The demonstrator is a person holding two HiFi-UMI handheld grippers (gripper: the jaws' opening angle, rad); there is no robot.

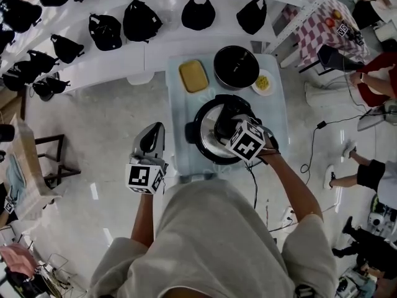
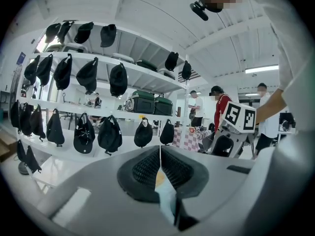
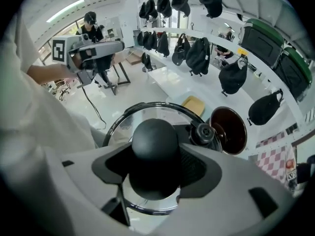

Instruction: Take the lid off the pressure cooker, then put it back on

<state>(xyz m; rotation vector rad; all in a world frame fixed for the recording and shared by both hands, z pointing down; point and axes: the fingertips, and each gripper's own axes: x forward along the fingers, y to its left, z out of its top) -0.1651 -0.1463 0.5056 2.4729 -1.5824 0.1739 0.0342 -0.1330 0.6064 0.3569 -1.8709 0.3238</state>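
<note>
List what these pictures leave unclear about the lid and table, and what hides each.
1. Lid seated or lifted: in the head view the right hand-held gripper covers it; in the right gripper view the lid hides the cooker beneath.
2. Food on the small plate: too small, head view.
3. Table: in the left gripper view the left hand-held gripper's shut jaws block nearly all.

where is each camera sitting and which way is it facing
Head view: on the person's head, looking steeply down at table and lid; torso, arms, left gripper, right gripper show.
Left gripper view: on the left gripper, jaws shut, facing level at hanging bags; right arm shows.
Right gripper view: on the right gripper, facing down, jaws gripping the lid's knob; shirt shows.
Shared: head and right gripper views both show lid and black pot.
</note>
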